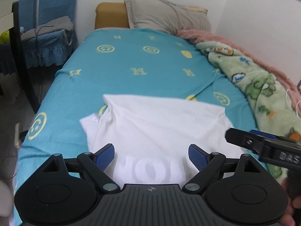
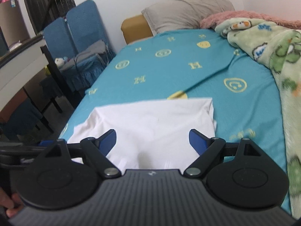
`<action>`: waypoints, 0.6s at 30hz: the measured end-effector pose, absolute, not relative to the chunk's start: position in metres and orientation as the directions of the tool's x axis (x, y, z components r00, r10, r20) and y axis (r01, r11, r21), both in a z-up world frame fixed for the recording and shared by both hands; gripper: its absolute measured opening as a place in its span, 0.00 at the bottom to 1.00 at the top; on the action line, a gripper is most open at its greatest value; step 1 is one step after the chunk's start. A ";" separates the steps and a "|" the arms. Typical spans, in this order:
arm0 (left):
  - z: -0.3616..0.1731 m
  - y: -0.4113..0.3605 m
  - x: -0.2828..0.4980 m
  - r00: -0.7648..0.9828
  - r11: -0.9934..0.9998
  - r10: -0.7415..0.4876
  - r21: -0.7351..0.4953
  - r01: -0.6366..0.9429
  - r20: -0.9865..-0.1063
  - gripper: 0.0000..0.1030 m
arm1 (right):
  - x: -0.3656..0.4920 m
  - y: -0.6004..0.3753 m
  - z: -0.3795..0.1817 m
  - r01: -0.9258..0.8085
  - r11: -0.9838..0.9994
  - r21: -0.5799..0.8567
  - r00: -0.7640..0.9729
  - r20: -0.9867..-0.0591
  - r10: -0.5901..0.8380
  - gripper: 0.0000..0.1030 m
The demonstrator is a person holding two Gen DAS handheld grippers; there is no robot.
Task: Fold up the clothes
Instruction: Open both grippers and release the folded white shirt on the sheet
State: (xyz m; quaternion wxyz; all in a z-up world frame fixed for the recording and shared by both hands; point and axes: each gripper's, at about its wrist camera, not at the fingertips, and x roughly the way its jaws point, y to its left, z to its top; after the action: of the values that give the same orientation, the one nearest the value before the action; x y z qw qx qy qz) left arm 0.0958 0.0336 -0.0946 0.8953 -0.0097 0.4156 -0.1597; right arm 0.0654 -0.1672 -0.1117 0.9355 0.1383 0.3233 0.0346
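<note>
White cotton garment [image 1: 158,124] part-folded on a teal bed sheet [image 1: 131,66], both grippers poised above its near edge.

The left gripper [image 1: 151,155] and right gripper [image 2: 152,140] hang side by side with jaws wide apart and nothing between them, probably so each can take a corner for the next fold. One sleeve juts out at the left. A green fleece blanket [image 2: 282,56] crowds the right side of the bed, limiting room there; the pillow [image 1: 167,15] lies well clear.

"DAS" — right tool [image 1: 263,146]; sheet [image 2: 169,71] — "H".
</note>
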 end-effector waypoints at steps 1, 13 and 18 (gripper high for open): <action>-0.099 0.033 0.095 0.589 0.952 -0.281 -0.141 0.273 -0.758 0.85 | 0.065 -0.165 -0.116 0.029 0.961 0.276 0.775 -0.613 0.153 0.83; -0.114 0.046 0.084 0.573 0.968 -0.249 -0.179 0.176 -0.781 0.85 | 0.048 -0.195 -0.134 0.175 0.813 0.556 0.706 -0.646 0.290 0.83; -0.107 0.053 0.081 0.579 0.962 -0.271 -0.229 0.146 -0.769 0.85 | 0.025 -0.208 -0.143 0.232 0.638 0.734 0.696 -0.584 0.418 0.84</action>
State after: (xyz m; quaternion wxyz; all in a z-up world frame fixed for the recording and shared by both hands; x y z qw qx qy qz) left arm 0.0808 0.0528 -0.1065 0.8856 -0.0703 0.4437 -0.1179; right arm 0.0250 -0.2075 -0.1428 0.8186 0.4216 0.3859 0.0567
